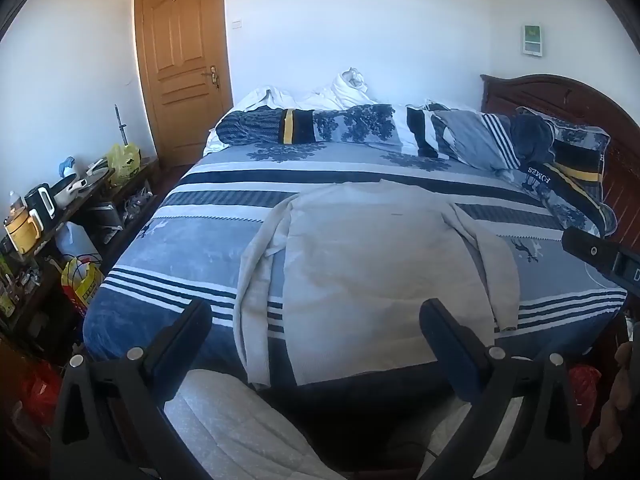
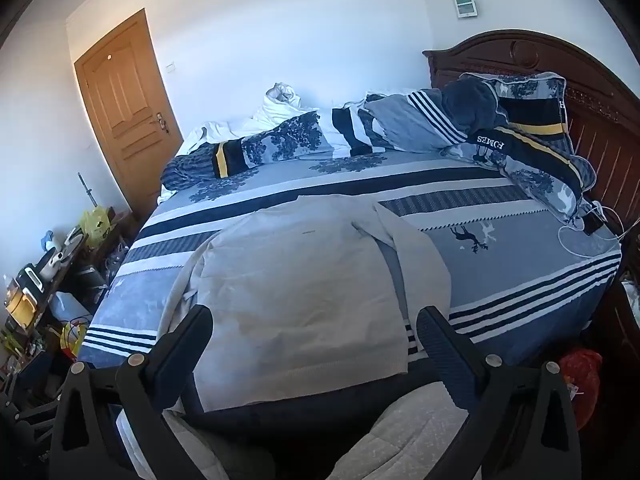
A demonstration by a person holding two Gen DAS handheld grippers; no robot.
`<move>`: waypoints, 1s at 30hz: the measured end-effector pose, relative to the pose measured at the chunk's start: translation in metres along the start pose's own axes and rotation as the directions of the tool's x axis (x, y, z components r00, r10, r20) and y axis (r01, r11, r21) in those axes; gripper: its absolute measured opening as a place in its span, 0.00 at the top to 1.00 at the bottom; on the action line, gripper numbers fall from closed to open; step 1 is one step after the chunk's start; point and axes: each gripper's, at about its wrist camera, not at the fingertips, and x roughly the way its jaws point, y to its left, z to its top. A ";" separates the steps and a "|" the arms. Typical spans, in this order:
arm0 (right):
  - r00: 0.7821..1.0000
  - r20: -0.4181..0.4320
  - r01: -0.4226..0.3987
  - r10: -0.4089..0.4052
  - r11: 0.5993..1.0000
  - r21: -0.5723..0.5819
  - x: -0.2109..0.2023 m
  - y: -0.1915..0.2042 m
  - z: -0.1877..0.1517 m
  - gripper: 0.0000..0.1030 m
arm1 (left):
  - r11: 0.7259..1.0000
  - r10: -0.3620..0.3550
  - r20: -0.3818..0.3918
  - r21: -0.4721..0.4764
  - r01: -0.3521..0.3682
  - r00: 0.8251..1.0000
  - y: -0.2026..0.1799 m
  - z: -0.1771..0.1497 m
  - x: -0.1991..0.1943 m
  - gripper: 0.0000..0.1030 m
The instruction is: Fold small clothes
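A light grey long-sleeved top lies spread flat on the blue striped bed, hem toward me, a sleeve down each side. It also shows in the right wrist view. My left gripper is open and empty, held above the hem at the bed's near edge. My right gripper is open and empty, over the near part of the top. Part of the right gripper shows at the right edge of the left wrist view.
Pillows and a bunched duvet lie along the far side, a dark wooden headboard at right. A cluttered shelf with pots and bags stands left of the bed, a wooden door behind. My pale-trousered legs are below.
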 end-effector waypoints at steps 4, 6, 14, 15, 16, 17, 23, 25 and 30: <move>1.000 -0.003 0.004 -0.004 1.000 -0.007 0.001 0.001 0.000 0.00 | 1.000 0.000 0.001 0.004 0.000 1.000 0.004 0.002 0.000 0.00; 1.000 -0.004 0.005 -0.005 1.000 -0.009 0.001 0.002 0.000 0.00 | 1.000 -0.007 0.000 0.006 0.007 1.000 0.006 0.001 -0.001 0.00; 1.000 -0.008 0.006 -0.006 1.000 -0.006 0.002 0.002 -0.001 0.00 | 1.000 0.002 -0.004 0.009 -0.002 1.000 0.007 -0.004 0.001 0.00; 1.000 -0.009 0.005 -0.005 1.000 -0.007 0.002 0.002 -0.001 0.00 | 1.000 0.003 -0.004 0.011 -0.003 1.000 0.009 -0.005 0.001 0.00; 1.000 -0.009 0.004 -0.004 1.000 -0.008 0.001 0.002 -0.001 0.00 | 1.000 0.004 -0.005 0.014 -0.003 1.000 0.011 -0.005 0.001 0.00; 1.000 -0.007 0.002 -0.002 1.000 -0.009 0.001 0.002 -0.002 0.00 | 1.000 0.005 -0.006 0.016 -0.005 1.000 0.008 -0.005 0.001 0.00; 1.000 -0.002 0.002 -0.002 1.000 -0.026 0.000 0.005 -0.003 0.00 | 1.000 -0.001 0.009 0.005 0.001 1.000 -0.002 -0.008 0.002 0.00; 1.000 0.002 0.004 -0.004 0.999 -0.033 -0.001 0.006 -0.003 0.00 | 1.000 0.001 0.009 0.005 -0.001 1.000 -0.002 -0.009 0.003 0.00; 1.000 0.007 0.009 -0.009 0.999 -0.047 -0.003 0.008 -0.004 0.00 | 1.000 0.004 0.003 0.007 -0.004 1.000 -0.003 -0.011 0.004 0.00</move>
